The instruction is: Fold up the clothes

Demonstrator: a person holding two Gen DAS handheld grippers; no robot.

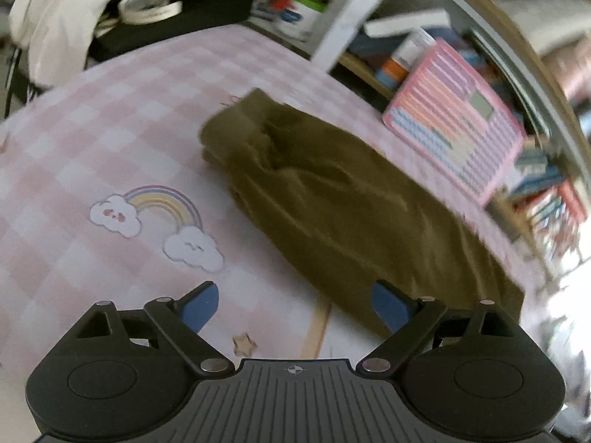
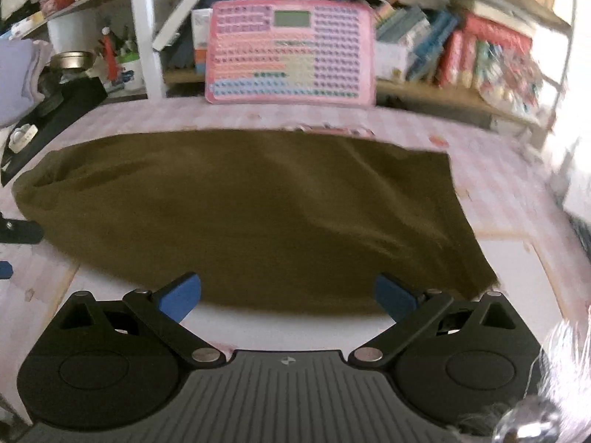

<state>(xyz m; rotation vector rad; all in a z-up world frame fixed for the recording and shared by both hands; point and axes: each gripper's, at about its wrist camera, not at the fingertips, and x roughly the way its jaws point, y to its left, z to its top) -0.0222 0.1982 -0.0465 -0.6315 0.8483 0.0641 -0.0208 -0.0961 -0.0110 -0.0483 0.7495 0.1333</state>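
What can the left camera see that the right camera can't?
Only the left wrist view shows the rainbow with clouds and a little star printed on the cover, plus a roll of tape at the back.

Only the right wrist view shows the red boxes on the shelf.

Both show the olive garment lying on the pink checked cover, the pink toy board, and an open gripper: left gripper, right gripper.

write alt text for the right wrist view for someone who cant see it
An olive-green garment lies spread across a pink checked tablecloth, just beyond the open, empty right gripper. Behind it a pink toy keyboard leans against a shelf of books.
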